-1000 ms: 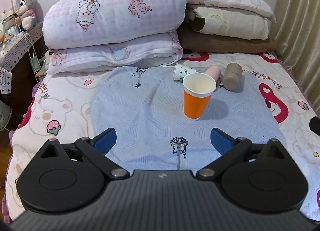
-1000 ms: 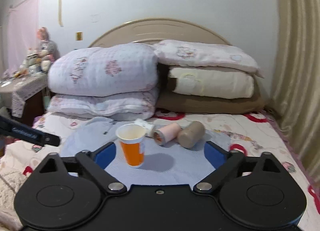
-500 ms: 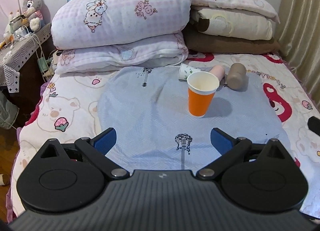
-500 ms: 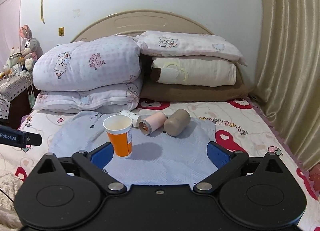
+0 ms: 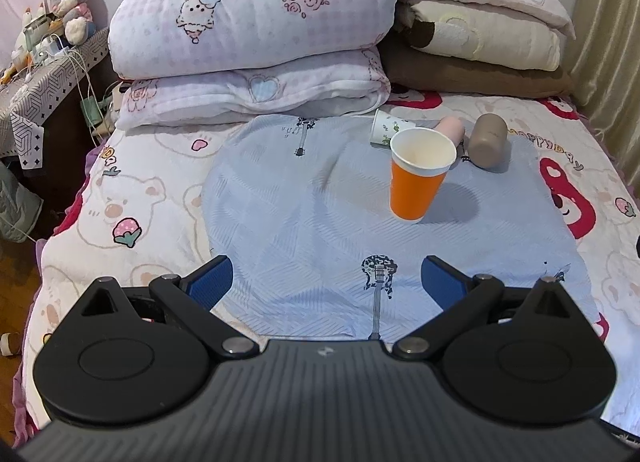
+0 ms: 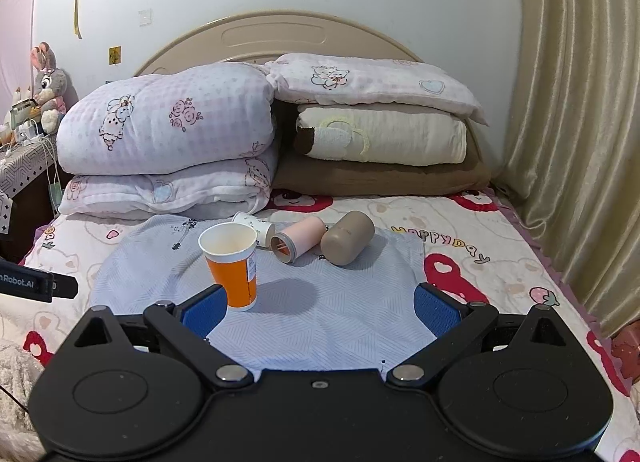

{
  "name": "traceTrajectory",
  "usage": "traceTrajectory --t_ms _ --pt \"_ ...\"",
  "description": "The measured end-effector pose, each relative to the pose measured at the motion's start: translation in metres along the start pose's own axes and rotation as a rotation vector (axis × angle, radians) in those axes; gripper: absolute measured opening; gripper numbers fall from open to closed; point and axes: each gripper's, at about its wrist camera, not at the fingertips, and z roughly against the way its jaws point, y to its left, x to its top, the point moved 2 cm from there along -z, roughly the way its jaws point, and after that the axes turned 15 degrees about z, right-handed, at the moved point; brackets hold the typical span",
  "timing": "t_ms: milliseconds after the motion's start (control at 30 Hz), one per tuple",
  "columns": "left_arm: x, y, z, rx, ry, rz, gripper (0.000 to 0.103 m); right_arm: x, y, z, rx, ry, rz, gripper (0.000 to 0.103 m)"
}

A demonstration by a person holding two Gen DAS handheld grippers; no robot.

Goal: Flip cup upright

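Observation:
An orange paper cup [image 5: 418, 175] stands upright, mouth up, on a pale blue cloth [image 5: 304, 213] on the bed; it also shows in the right wrist view [image 6: 232, 266]. Behind it lie three cups on their sides: a white patterned paper cup [image 5: 386, 126] [image 6: 254, 226], a pink cup [image 5: 452, 127] [image 6: 298, 240] and a taupe cup [image 5: 487, 139] [image 6: 346, 242]. My left gripper [image 5: 326, 282] is open and empty, well short of the orange cup. My right gripper [image 6: 320, 308] is open and empty, the orange cup just beyond its left finger.
Stacked quilts and pillows [image 6: 172, 141] fill the head of the bed against the headboard [image 6: 276, 35]. A curtain [image 6: 576, 133] hangs along the right side. A cluttered side table [image 5: 44, 73] with a plush rabbit stands at the left.
Both grippers have drawn back and shifted a little, so the cups look slightly farther off. The orange cup has stayed upright in place. Both grippers stay open.

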Motion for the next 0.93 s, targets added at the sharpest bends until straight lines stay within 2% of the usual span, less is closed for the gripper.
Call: traceTrajectory --t_ms 933 --pt "0.0030 0.0002 -0.0021 0.009 0.011 -0.008 0.102 -0.0018 0.0002 0.0017 -0.017 0.014 -0.007 0.101"
